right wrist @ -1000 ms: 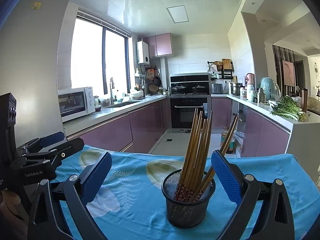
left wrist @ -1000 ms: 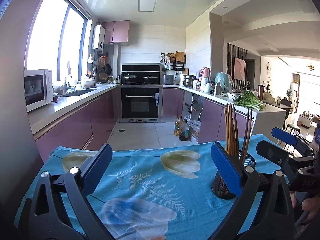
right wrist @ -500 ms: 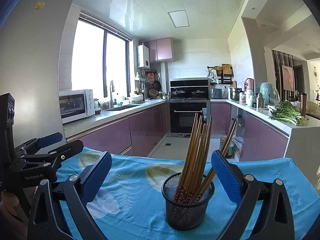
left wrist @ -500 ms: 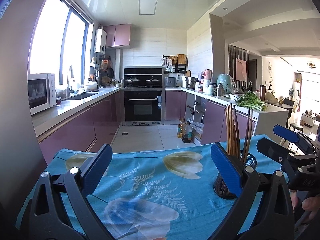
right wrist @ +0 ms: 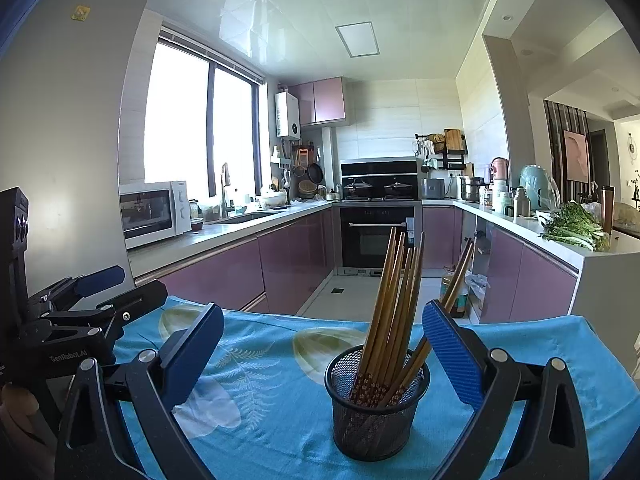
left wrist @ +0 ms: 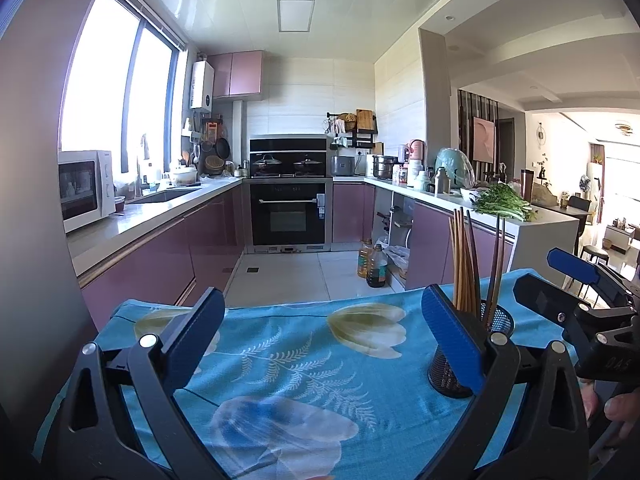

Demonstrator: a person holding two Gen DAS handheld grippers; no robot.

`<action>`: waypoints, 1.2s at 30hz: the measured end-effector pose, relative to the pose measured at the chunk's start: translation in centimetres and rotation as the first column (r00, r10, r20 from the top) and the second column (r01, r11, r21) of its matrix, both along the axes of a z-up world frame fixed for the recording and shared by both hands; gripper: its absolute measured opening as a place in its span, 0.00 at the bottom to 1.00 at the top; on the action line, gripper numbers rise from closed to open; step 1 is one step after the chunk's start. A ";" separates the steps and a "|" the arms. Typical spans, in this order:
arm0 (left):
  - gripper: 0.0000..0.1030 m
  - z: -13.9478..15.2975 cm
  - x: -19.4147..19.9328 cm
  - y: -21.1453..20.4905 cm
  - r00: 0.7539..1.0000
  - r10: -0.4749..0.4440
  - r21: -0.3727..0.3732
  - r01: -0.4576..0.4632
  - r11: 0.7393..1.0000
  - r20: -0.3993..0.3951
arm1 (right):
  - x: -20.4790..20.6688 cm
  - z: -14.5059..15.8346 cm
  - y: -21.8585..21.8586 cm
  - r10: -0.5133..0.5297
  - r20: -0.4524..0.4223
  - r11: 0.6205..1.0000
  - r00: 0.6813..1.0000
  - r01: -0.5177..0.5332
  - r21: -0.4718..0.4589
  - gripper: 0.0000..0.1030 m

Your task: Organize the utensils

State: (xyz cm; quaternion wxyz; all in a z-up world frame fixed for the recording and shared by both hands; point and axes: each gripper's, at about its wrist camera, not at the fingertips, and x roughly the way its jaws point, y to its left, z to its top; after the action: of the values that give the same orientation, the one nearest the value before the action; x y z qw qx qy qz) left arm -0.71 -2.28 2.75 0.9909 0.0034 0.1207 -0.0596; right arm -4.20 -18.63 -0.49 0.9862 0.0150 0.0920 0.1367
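Observation:
A black mesh holder (right wrist: 378, 404) stands upright on the blue flowered cloth (right wrist: 264, 364), with several wooden chopsticks (right wrist: 394, 300) leaning in it. My right gripper (right wrist: 322, 342) is open, its blue pads either side of the holder and a little nearer me. In the left wrist view the same holder (left wrist: 448, 372) with its chopsticks (left wrist: 464, 260) shows partly behind the right pad. The left gripper (left wrist: 320, 330) is open over bare cloth (left wrist: 288, 364), holding nothing. Each gripper appears in the other's view: the right gripper (left wrist: 576, 280) at the right edge, the left gripper (right wrist: 96, 288) at the left edge.
The cloth-covered table ends at its far edge (left wrist: 280, 306), with tiled kitchen floor (left wrist: 288, 272) beyond. Purple cabinets line both sides, an oven (left wrist: 290, 216) at the back, a microwave (left wrist: 84, 188) at left. Greens (left wrist: 500, 202) lie on the right counter. Oil bottles (left wrist: 374, 264) stand on the floor.
Both views have tilted slightly, showing more of the ceiling. The holder and chopsticks have not moved, and both grippers stay open.

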 end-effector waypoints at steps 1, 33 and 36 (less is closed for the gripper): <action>0.94 0.0 -0.1 -0.1 1.000 -0.001 0.000 0.001 1.000 0.001 | 0.0 0.0 0.0 0.000 0.001 1.000 1.000 0.000 -0.001 0.93; 0.94 0.0 0.1 0.1 1.000 -0.001 -0.006 0.001 1.000 -0.009 | 0.0 -0.1 -0.2 0.002 -0.005 1.000 1.000 -0.002 0.005 0.93; 0.94 0.0 0.2 0.1 1.000 -0.001 -0.007 0.001 1.000 -0.011 | 0.0 0.0 -0.1 0.001 -0.004 1.000 1.000 -0.001 0.006 0.93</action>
State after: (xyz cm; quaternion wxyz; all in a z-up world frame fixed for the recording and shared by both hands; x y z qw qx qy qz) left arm -0.54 -2.20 2.72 0.9902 -0.0004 0.1261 -0.0606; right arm -4.22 -18.77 -0.54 0.9859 0.0183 0.0938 0.1375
